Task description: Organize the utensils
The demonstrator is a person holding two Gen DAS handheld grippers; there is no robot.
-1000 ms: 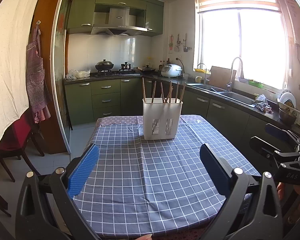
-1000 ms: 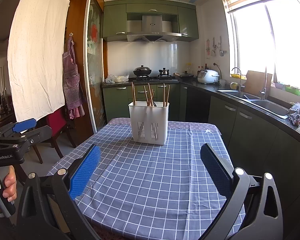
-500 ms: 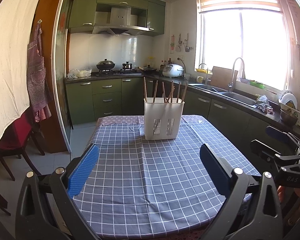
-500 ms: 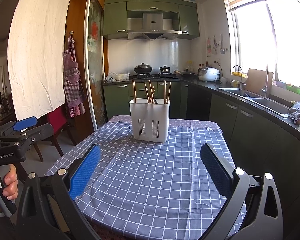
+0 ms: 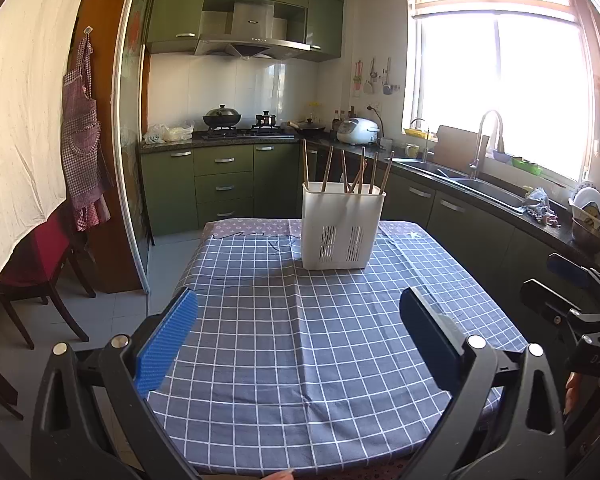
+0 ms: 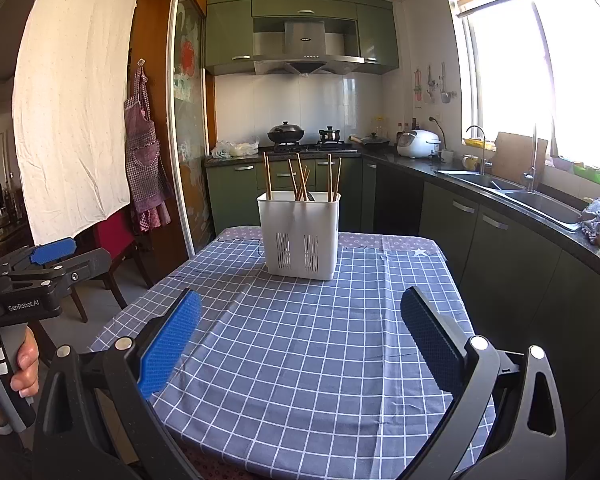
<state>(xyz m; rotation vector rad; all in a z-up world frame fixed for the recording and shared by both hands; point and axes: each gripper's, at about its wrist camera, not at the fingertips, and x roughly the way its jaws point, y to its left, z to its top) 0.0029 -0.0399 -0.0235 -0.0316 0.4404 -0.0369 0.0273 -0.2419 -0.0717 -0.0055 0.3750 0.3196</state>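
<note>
A white slotted utensil holder (image 5: 342,226) stands upright at the far end of the table, with several wooden chopsticks (image 5: 356,170) standing in it. It shows in the right wrist view too (image 6: 299,234), chopsticks (image 6: 300,178) upright. My left gripper (image 5: 298,320) is open and empty above the near table edge. My right gripper (image 6: 300,322) is open and empty, also near the front edge. Each gripper shows from the side in the other's view, the right one (image 5: 576,304) and the left one (image 6: 40,268).
A blue checked tablecloth (image 5: 324,340) covers the table. A red chair (image 5: 36,264) stands to the left. Green kitchen cabinets (image 5: 224,184) and a counter with a sink (image 5: 484,188) run behind and along the right.
Both grippers have drawn back and risen slightly, so the holder sits a little farther off. Jaws stay open. Nothing on the table has moved.
</note>
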